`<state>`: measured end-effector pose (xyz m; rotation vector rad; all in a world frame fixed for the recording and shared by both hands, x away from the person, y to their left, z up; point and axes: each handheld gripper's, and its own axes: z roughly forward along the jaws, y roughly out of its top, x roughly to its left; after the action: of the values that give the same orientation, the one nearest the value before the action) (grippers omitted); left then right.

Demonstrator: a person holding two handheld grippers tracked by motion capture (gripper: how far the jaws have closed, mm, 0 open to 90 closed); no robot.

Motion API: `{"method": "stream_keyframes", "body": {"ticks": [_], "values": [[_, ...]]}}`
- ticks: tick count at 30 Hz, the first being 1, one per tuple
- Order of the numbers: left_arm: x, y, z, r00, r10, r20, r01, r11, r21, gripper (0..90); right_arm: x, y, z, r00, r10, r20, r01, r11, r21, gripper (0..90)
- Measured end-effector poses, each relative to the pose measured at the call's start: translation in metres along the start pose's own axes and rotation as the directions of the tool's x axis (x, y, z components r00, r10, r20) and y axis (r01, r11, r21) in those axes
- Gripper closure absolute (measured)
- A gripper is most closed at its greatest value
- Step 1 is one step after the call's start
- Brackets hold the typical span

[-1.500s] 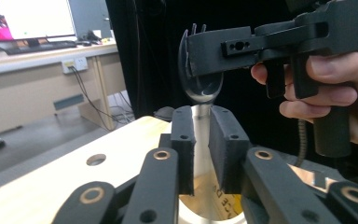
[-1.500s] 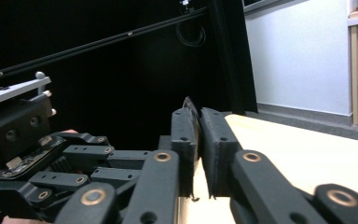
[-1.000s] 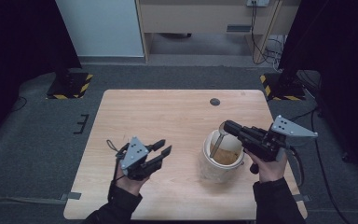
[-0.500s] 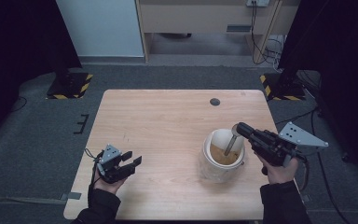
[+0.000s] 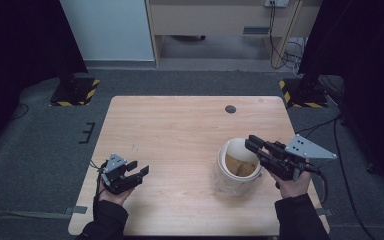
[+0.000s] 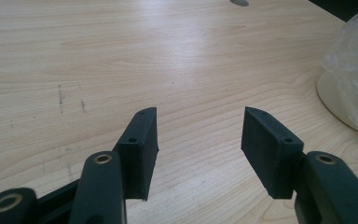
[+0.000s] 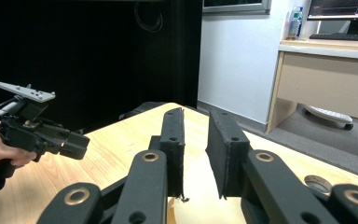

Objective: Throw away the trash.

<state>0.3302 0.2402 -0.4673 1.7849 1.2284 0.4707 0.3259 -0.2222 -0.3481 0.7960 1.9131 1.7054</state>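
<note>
Wooden table (image 5: 180,130) stands on grey carpet (image 5: 40,140).

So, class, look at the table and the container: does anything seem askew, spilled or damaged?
Nothing stands out. The cream container stands upright on the table with no spill around it. The right hand-held gripper sits at its rim; the left hand-held gripper is open, apart from it.
</note>
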Motion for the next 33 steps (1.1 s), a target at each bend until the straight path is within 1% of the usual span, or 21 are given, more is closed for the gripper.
{"method": "stream_keyframes", "body": {"ticks": [3, 5, 7, 10, 13, 14, 15, 18, 19, 20, 21, 22, 24, 25, 28, 31, 33], "values": [[0.001, -0.001, 0.001, 1.0000, 0.004, -0.007, -0.004, 1.0000, 0.005, 42.9, -0.002, 0.002, -0.004, 0.9999, 0.007, 0.008, -0.007, 1.000, -0.020, 73.5], [0.003, -0.001, 0.001, 0.9998, 0.012, -0.013, -0.012, 0.9999, 0.011, 41.8, -0.006, 0.004, -0.010, 0.9995, 0.018, 0.026, -0.017, 0.999, -0.039, 71.0], [0.004, -0.002, 0.002, 0.9997, 0.018, -0.019, -0.018, 0.9997, 0.016, 40.5, -0.013, 0.004, -0.017, 0.9977, 0.042, 0.053, -0.039, 0.998, -0.056, 68.0], [0.007, -0.003, 0.004, 0.9996, 0.018, -0.023, -0.017, 0.9996, 0.022, 38.5, -0.025, -0.001, -0.028, 0.9917, 0.078, 0.102, -0.070, 0.995, -0.074, 64.0], [0.009, -0.004, 0.006, 0.9993, 0.028, -0.025, -0.028, 0.9991, 0.033, 36.2, -0.035, -0.009, -0.036, 0.9839, 0.089, 0.155, -0.079, 0.995, -0.069, 58.6], [0.010, -0.005, 0.007, 0.9989, 0.038, -0.028, -0.037, 0.9986, 0.039, 35.2, -0.039, -0.013, -0.038, 0.9813, 0.089, 0.171, -0.080, 0.995, -0.062, 56.2], [0.010, -0.005, 0.009, 0.9985, 0.047, -0.030, -0.045, 0.9980, 0.045, 33.9, -0.043, -0.020, -0.040, 0.9758, 0.102, 0.193, -0.094, 0.994, -0.054, 53.4], [0.011, -0.007, 0.013, 0.9970, 0.071, -0.030, -0.069, 0.9954, 0.067, 30.6, -0.053, -0.035, -0.041, 0.9654, 0.121, 0.231, -0.120, 0.993, -0.018, 48.5], [0.012, -0.007, 0.014, 0.9964, 0.080, -0.029, -0.077, 0.9943, 0.073, 28.9, -0.058, -0.042, -0.041, 0.9612, 0.128, 0.244, -0.133, 0.991, 0.002, 46.0], [0.013, -0.008, 0.016, 0.9952, 0.093, -0.029, -0.090, 0.9923, 0.085, 28.1, -0.060, -0.047, -0.040, 0.9580, 0.136, 0.252, -0.144, 0.989, 0.013, 43.8], [0.013, -0.009, 0.017, 0.9952, 0.094, -0.027, -0.091, 0.9918, 0.090, 27.2, -0.064, -0.054, -0.039, 0.9537, 0.143, 0.264, -0.156, 0.987, 0.030, 40.0], [0.014, -0.010, 0.019, 0.9951, 0.097, -0.015, -0.096, 0.9907, 0.097, 26.7, -0.066, -0.058, -0.037, 0.9511, 0.145, 0.273, -0.162, 0.986, 0.038, 36.6], [0.016, -0.012, 0.023, 0.9950, 0.100, 0.001, -0.099, 0.9884, 0.115, 25.2, -0.072, -0.069, -0.035, 0.9443, 0.144, 0.296, -0.174, 0.982, 0.074, 33.4], [0.017, -0.013, 0.024, 0.9946, 0.104, 0.002, -0.103, 0.9871, 0.122, 24.7, -0.075, -0.076, -0.034, 0.9401, 0.153, 0.304, -0.191, 0.977, 0.097, 31.8], [0.020, -0.016, 0.030, 0.9943, 0.107, 0.003, -0.106, 0.9826, 0.153, 22.7, -0.082, -0.091, -0.031, 0.9326, 0.159, 0.324, -0.213, 0.967, 0.139, 23.8], [0.022, -0.020, 0.034, 0.9932, 0.116, -0.004, -0.114, 0.9765, 0.183, 20.6, -0.089, -0.108, -0.028, 0.9202, 0.168, 0.354, -0.241, 0.955, 0.174, 17.7], [0.023, -0.021, 0.035, 0.9915, 0.129, -0.011, -0.125, 0.9715, 0.202, 20.0, -0.094, -0.119, -0.027, 0.9142, 0.175, 0.365, -0.266, 0.939, 0.216, 14.6]]}}
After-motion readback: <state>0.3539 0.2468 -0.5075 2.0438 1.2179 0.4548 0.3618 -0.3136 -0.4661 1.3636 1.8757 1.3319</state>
